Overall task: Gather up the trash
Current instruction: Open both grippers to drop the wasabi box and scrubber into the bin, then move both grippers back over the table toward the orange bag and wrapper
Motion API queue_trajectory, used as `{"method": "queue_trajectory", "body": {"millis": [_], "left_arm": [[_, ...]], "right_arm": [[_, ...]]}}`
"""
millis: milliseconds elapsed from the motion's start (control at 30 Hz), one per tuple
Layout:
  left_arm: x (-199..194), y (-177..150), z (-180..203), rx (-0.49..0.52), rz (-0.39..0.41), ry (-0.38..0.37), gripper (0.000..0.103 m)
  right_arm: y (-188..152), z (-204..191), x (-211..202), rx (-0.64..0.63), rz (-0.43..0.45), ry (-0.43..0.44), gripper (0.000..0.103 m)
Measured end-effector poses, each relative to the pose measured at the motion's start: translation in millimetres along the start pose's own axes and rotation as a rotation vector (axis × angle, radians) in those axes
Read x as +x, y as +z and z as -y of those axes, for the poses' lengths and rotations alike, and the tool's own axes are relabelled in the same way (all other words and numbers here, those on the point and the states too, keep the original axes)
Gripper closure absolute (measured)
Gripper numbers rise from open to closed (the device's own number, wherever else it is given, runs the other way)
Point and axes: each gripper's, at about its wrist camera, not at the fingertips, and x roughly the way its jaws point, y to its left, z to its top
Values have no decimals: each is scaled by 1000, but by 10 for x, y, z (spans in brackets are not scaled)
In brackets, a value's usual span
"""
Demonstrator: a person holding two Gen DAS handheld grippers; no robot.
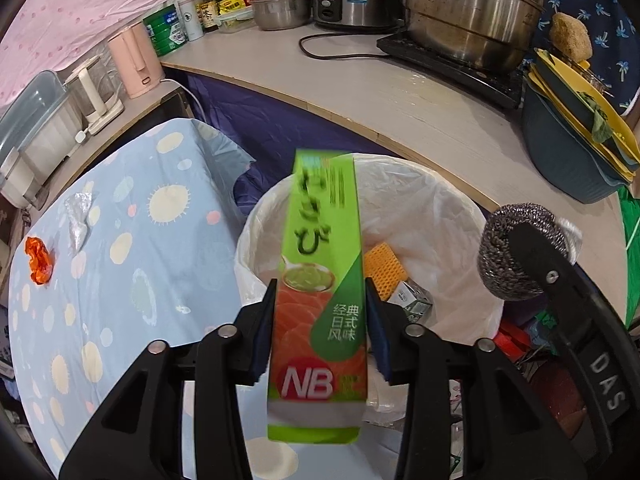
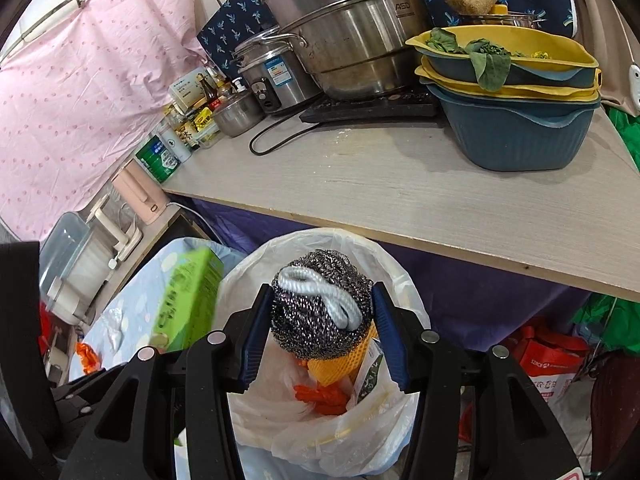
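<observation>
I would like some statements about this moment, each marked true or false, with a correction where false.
1. The left gripper has the green box between its fingers. True.
2. The right gripper holds a yellow sponge. False: it holds a steel scourer.
3. The bin is lined with a white plastic bag. True.
4. The bin is empty. False: an orange mesh piece and a small carton lie inside.
5. An orange wrapper lies on the blue cloth. True.
6. The big steel pot stands on the floor. False: it stands on the cooktop on the counter.
</observation>
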Motion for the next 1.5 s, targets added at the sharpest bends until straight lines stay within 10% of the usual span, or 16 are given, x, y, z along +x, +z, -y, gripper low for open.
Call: {"method": "queue_trajectory", "body": {"millis": [167, 1500], "left_arm": [[-35, 11, -52, -14, 19, 9, 41], [-385, -148, -1209, -205, 65, 41, 33]], "right_arm": [[43, -43, -59, -16, 29, -3, 50], [-226, -1100, -131, -165, 19, 75, 47]]}}
